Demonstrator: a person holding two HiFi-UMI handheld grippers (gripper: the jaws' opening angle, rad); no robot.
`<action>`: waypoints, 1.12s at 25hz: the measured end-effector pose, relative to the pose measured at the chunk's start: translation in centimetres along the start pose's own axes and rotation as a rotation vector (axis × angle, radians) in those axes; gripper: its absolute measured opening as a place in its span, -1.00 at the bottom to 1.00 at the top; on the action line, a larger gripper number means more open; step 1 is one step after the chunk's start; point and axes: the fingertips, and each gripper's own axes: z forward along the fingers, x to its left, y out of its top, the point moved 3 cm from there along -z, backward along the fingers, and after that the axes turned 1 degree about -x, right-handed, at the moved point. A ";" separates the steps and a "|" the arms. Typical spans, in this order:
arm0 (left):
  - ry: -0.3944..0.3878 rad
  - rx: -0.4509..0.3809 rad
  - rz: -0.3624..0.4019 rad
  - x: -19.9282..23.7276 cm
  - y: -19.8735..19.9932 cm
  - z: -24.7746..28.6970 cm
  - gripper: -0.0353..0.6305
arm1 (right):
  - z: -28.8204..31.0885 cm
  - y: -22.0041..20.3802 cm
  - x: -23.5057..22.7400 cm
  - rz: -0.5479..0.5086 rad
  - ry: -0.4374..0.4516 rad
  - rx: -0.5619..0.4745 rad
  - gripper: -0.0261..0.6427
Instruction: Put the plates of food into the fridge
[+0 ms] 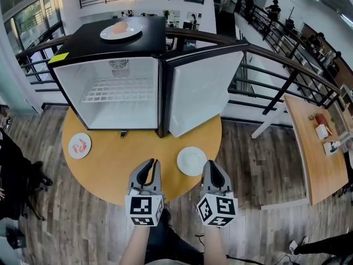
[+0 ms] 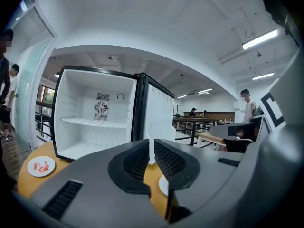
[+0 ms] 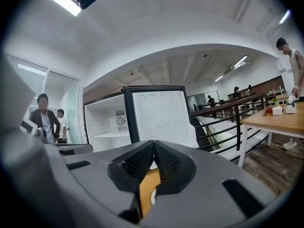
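Low centre of frame: left gripper (image 1: 153,163) narrowly apart, empty, right gripper (image 1: 210,164) closed tip to tip; fridge (image 1: 83,44) open on desk (image 1: 110,170); 3 plates outside it: orange-food plate (image 1: 120,31) atop fridge, pink-food plate (image 1: 80,146) at desk left, white plate (image 1: 192,160) between grippers.

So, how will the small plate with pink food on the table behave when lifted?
The plate looks rigid and shallow, so probably stiff, gripped only by its thin rim. The pink food lies loose and may slide if it tilts.
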 end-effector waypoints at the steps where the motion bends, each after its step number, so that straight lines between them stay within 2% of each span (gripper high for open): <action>1: -0.008 0.011 -0.009 0.1 -0.3 0.9 -0.78 | 0.7 -0.3 -0.4 0.001 -0.010 0.009 -0.89; 8: -0.085 0.110 -0.043 0.5 -3.5 6.9 -0.78 | 5.3 -3.1 -2.7 0.002 -0.077 0.087 -0.89; 13: -0.141 0.190 -0.048 0.6 -6.3 9.8 -0.85 | 7.3 -5.5 -4.6 0.033 -0.136 0.143 -0.89; 22: -0.213 0.333 -0.074 0.5 -11.7 11.8 -0.87 | 6.8 -11.5 -8.2 0.062 -0.227 0.282 -0.89; 25: -0.231 0.414 -0.112 -0.2 -14.1 11.9 -0.87 | 6.4 -14.5 -9.6 0.100 -0.230 0.365 -0.89; 28: -0.246 0.502 -0.190 -1.1 -15.9 12.3 -0.87 | 6.3 -16.7 -10.8 0.170 -0.212 0.442 -0.89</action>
